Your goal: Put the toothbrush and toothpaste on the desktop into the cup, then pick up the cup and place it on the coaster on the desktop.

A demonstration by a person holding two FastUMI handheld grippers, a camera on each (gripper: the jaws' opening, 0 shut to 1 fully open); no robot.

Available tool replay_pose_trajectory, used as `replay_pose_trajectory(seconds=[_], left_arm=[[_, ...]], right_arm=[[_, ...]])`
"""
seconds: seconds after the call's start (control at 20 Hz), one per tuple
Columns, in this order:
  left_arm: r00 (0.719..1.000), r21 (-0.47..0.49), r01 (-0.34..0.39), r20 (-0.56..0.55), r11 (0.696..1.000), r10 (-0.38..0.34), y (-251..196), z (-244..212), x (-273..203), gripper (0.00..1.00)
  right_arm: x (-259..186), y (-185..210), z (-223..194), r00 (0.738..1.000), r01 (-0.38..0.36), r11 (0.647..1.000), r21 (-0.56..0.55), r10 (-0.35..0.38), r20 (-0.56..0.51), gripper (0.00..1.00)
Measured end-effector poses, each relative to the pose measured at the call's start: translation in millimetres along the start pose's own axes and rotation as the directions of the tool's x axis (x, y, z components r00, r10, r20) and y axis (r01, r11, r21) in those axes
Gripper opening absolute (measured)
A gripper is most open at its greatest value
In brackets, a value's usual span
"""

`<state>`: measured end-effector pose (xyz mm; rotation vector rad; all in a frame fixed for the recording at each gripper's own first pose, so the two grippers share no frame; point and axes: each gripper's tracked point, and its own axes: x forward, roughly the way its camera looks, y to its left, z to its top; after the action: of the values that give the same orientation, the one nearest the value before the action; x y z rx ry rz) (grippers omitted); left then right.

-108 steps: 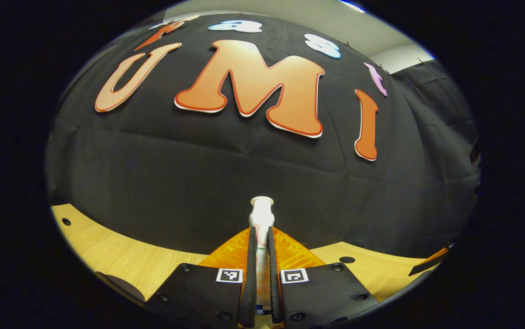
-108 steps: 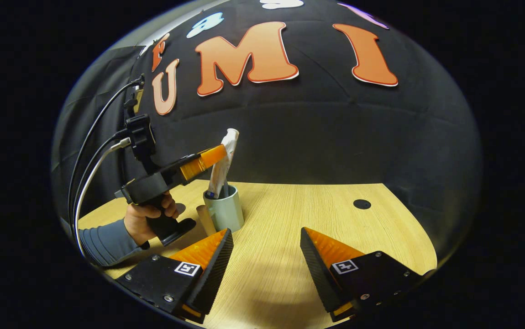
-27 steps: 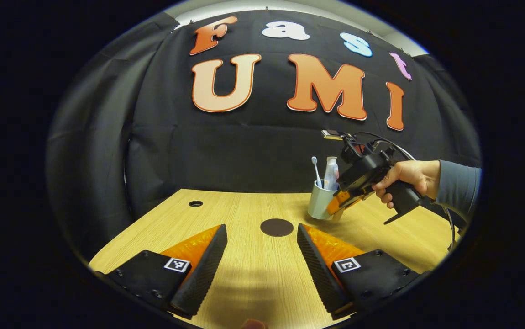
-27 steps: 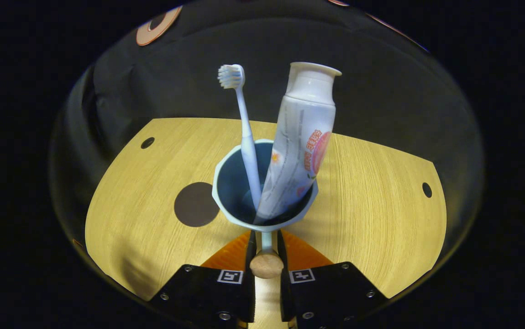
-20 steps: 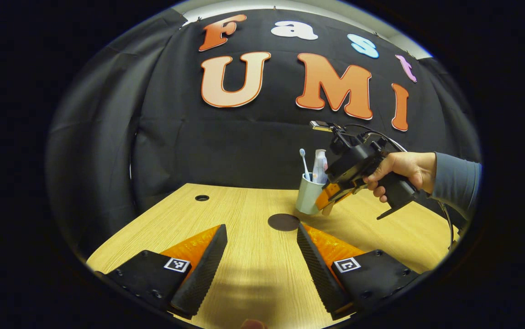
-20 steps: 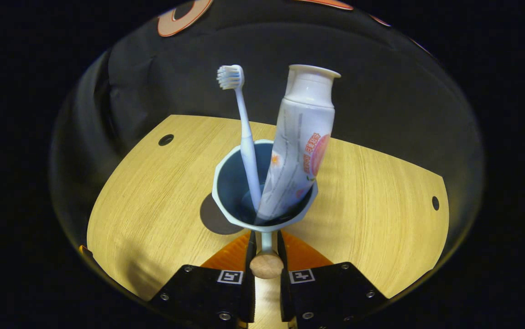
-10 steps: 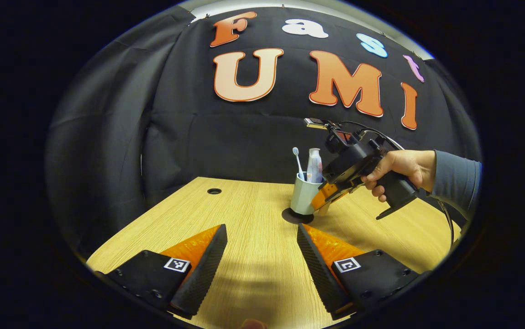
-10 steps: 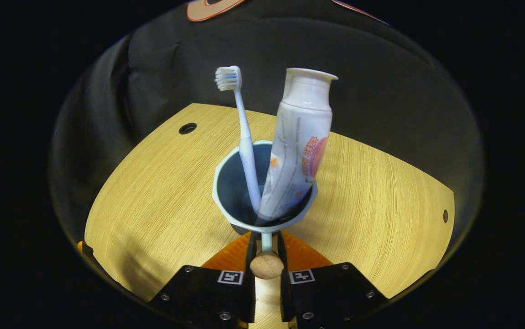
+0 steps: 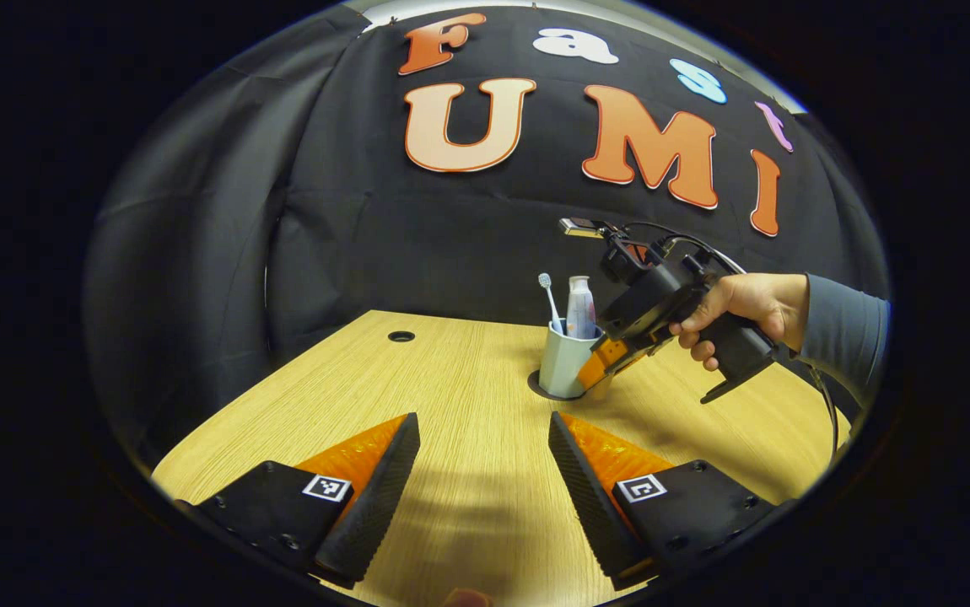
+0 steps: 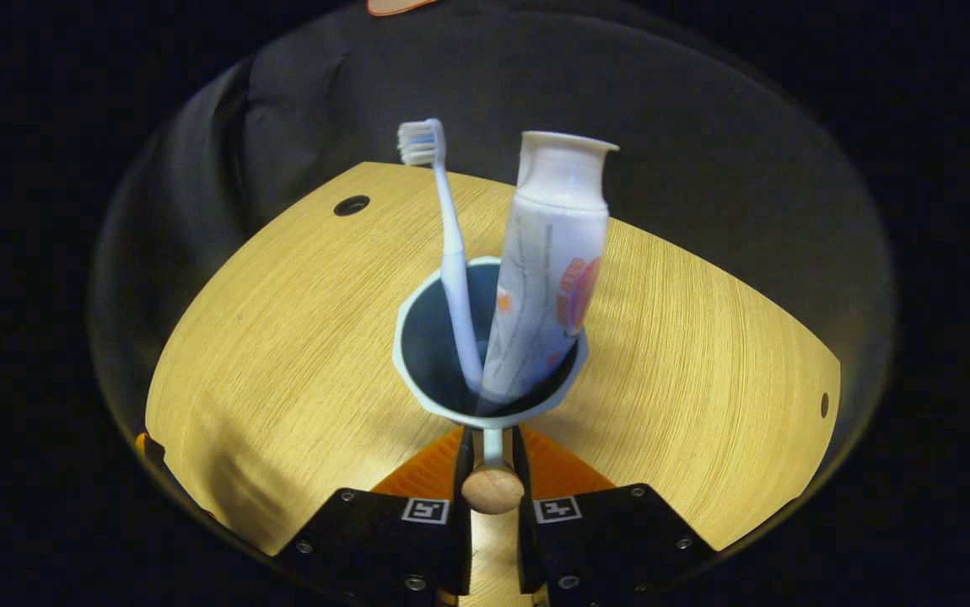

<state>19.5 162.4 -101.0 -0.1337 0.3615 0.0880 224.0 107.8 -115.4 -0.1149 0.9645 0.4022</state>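
Observation:
A pale blue cup (image 9: 563, 361) stands on the dark round coaster (image 9: 536, 389) at the far middle of the wooden desktop. A light blue toothbrush (image 10: 449, 244) and a white toothpaste tube (image 10: 548, 265) stand upright in the cup (image 10: 417, 371). My right gripper (image 10: 492, 447) is shut on the cup's thin handle, which ends in a wooden knob (image 10: 493, 491). In the left gripper view a hand holds the right gripper (image 9: 607, 364) against the cup's right side. My left gripper (image 9: 483, 459) hovers open over the near desktop with nothing between its fingers.
The wooden desktop (image 9: 451, 396) has a small round hole (image 9: 401, 336) at its far left. Another hole (image 10: 823, 405) sits at the right edge in the right gripper view. A sleeved arm (image 9: 839, 333) reaches in from the right. Black cloth walls close the back and left.
My right gripper has carried the cup leftwards and lowered it onto the coaster, which now shows just as a dark rim under the cup's base. My left gripper has stayed open and nearly still.

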Motion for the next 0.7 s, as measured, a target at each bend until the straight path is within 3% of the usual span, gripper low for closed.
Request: replay_pose_trajectory(seconds=[0.35, 0.4, 0.45, 0.5, 0.55, 0.7], left_arm=[[1.000, -0.005, -0.007, -0.015, 1.000, 0.007, 1.3, -6.2, -4.6, 0.99], [1.000, -0.003, -0.008, -0.015, 1.000, 0.008, -0.6, -6.7, -6.0, 0.99], [1.000, -0.002, -0.008, -0.015, 1.000, 0.007, -2.1, -7.1, -6.1, 0.99], [1.000, -0.003, -0.007, -0.016, 1.000, 0.007, -2.7, -9.4, -6.3, 0.99], [1.000, -0.003, -0.006, -0.017, 1.000, 0.006, -3.8, -10.2, -5.0, 0.99], [1.000, 0.000, -0.005, -0.013, 1.000, 0.005, -7.6, -10.1, -7.5, 0.99]], right_arm=[[-1.6, -5.0, 0.3, 1.000, -0.012, 1.000, 0.022, 0.012, 0.010, 0.26], [-2.8, -7.1, 4.6, 1.000, -0.010, 1.000, 0.009, 0.010, 0.028, 0.22], [-4.9, -8.1, 7.5, 0.999, -0.009, 1.000, -0.004, 0.009, 0.040, 0.29], [-7.6, -7.6, 7.8, 0.999, -0.004, 1.000, -0.023, 0.005, 0.047, 0.25], [-10.6, -8.2, 8.7, 0.998, 0.004, 0.999, -0.045, -0.002, 0.060, 0.33], [-17.4, -17.5, 14.9, 0.993, 0.044, 0.994, -0.103, -0.032, 0.110, 0.45]])
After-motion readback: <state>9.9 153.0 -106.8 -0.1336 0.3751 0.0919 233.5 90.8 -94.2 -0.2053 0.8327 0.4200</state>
